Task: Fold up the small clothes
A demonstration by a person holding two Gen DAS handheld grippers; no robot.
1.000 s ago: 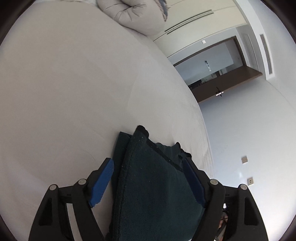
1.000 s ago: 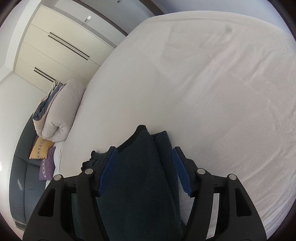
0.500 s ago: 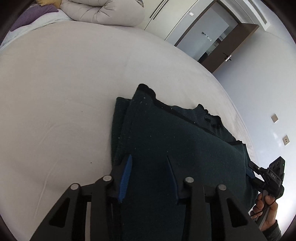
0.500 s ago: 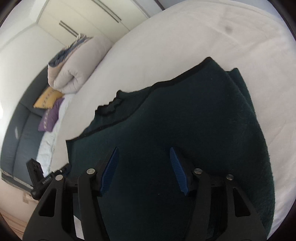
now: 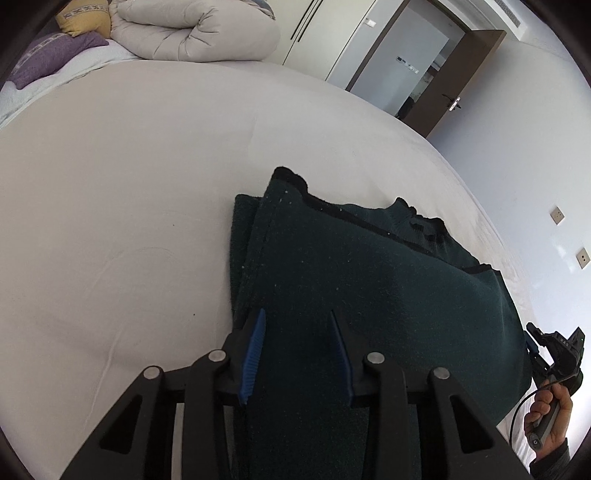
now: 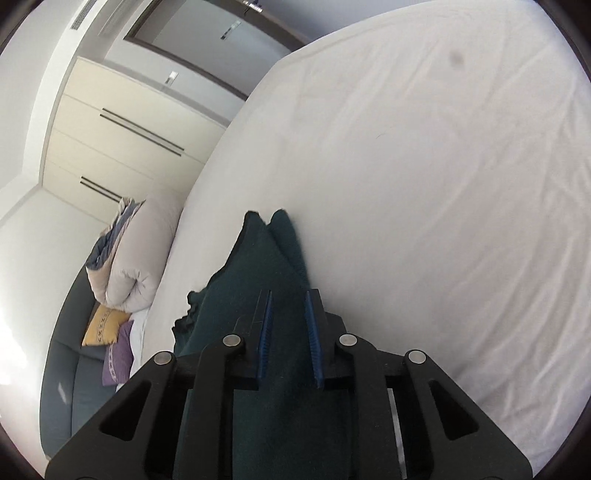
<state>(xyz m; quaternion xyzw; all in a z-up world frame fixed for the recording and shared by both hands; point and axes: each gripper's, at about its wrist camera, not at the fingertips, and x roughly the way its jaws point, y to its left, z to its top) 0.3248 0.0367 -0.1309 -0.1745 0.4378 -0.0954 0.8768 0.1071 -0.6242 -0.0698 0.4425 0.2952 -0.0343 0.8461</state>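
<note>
Both the left gripper (image 5: 297,349) and right gripper (image 6: 290,332) are clenched on the dark green garment (image 5: 369,280) (folded, low in frame) over the white bed (image 5: 129,203).

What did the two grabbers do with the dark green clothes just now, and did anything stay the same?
Both grippers narrowed their jaws around the dark green garment: the left gripper from wide open to partly closed, the right gripper closer still, pinching the cloth. The garment's far corner moved farther from the cameras. It still lies folded on the white bed, and the rolled duvet has not moved.
</note>
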